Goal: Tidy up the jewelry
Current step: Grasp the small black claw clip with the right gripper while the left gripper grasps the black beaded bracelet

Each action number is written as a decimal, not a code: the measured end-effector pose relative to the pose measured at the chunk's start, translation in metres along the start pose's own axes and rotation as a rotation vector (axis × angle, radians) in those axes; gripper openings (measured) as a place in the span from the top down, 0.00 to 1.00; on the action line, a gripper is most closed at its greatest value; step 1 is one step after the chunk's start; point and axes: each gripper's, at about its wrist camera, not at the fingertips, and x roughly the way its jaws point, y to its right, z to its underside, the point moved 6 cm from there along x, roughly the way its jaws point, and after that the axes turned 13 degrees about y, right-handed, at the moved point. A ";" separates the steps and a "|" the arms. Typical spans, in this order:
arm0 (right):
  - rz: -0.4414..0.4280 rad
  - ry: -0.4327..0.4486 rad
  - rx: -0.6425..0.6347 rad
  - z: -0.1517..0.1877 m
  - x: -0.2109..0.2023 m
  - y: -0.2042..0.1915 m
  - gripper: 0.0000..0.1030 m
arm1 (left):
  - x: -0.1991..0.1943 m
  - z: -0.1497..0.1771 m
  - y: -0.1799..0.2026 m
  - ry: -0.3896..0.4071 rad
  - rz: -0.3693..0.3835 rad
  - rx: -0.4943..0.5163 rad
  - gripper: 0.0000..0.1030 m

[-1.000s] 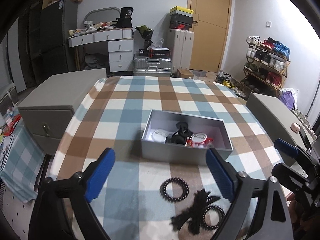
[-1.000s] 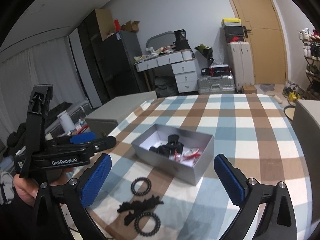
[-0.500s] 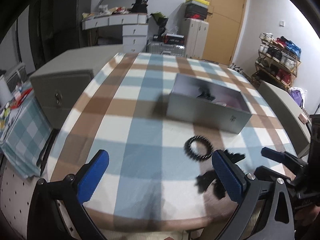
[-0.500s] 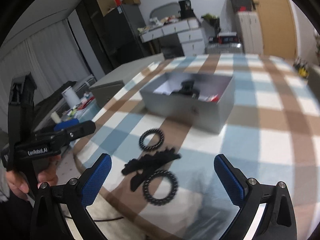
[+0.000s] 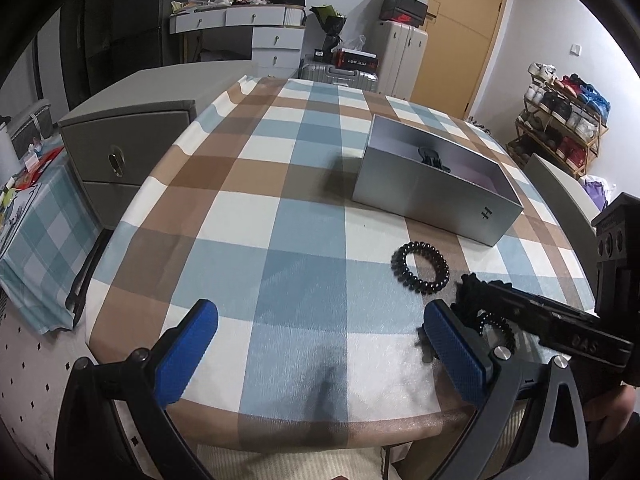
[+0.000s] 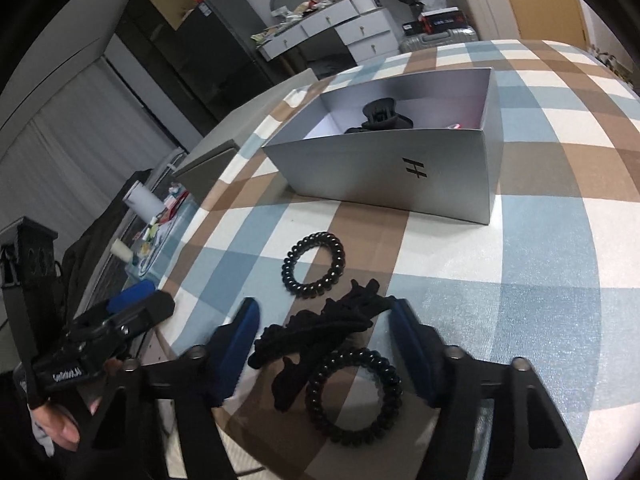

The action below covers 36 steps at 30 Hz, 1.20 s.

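1. Straddling the black hair claw point(image 6: 320, 330), the right gripper point(image 6: 326, 350) has its fingers partly apart on either side of it, not visibly touching.
2. One coil hair tie point(image 6: 354, 396) lies against the claw; another coil tie point(image 6: 314, 264) sits nearer the gray box point(image 6: 384, 168).
3. The left gripper point(image 5: 320, 354) hovers with fingers wide apart, empty, above the checked tabletop point(image 5: 280, 216).

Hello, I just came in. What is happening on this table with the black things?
A person is sorting hair accessories into a grey box. The right gripper is open, its fingers on either side of a black scrunchie, not yet closed on it. Two black spiral hair ties lie on the checked tablecloth. The left gripper is open and empty.
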 end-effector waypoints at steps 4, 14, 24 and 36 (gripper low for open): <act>-0.028 0.025 0.023 -0.005 -0.005 0.001 0.77 | 0.002 0.002 -0.002 -0.012 0.001 -0.004 0.02; -0.086 0.134 0.019 -0.022 -0.025 -0.006 0.86 | 0.006 0.001 0.005 -0.029 0.006 0.022 0.02; -0.113 0.301 0.019 -0.057 -0.075 0.006 0.87 | 0.036 -0.004 0.037 -0.083 0.075 0.100 0.02; -0.015 0.431 0.037 -0.080 -0.127 0.052 0.87 | 0.073 -0.007 0.068 -0.150 0.121 0.201 0.03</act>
